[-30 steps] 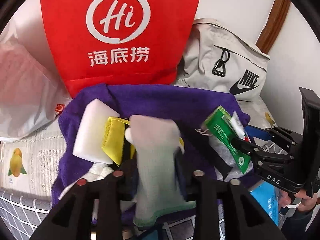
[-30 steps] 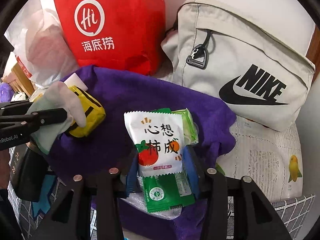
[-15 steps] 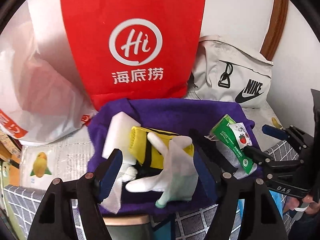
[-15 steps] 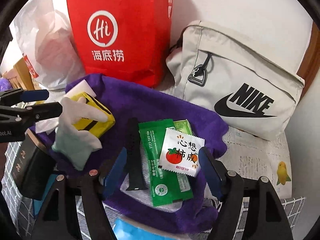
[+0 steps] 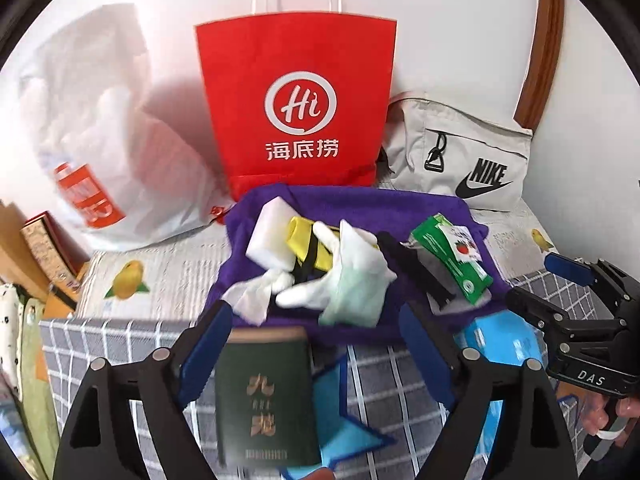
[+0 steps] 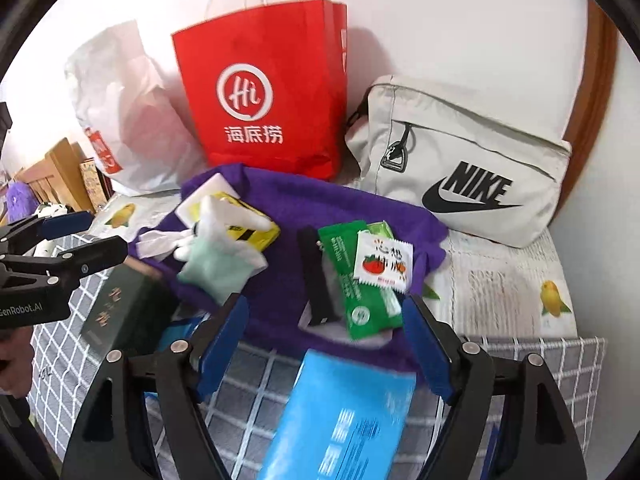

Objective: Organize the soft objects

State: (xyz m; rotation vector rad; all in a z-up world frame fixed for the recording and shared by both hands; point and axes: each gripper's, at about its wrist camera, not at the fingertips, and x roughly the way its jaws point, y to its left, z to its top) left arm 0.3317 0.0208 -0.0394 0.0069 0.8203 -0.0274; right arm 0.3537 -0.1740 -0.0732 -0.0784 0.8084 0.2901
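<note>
Gloves [image 5: 352,276] lie in a loose white and pale-green heap on the purple towel [image 5: 344,204], touching a yellow pouch [image 5: 308,248] and a white sponge block [image 5: 272,232]. In the left wrist view, the left gripper [image 5: 316,344] has just been opening; its jaws are spread with nothing between them, above a dark green booklet [image 5: 264,392].

From the right wrist, the right gripper [image 6: 324,340] has likewise just been opening and hangs empty over a blue packet [image 6: 344,420], near the green sachet [image 6: 356,284] and tomato sachet [image 6: 384,260] lying on the towel. Best to pull both back cleanly and avoid snagging the cloth.
</note>
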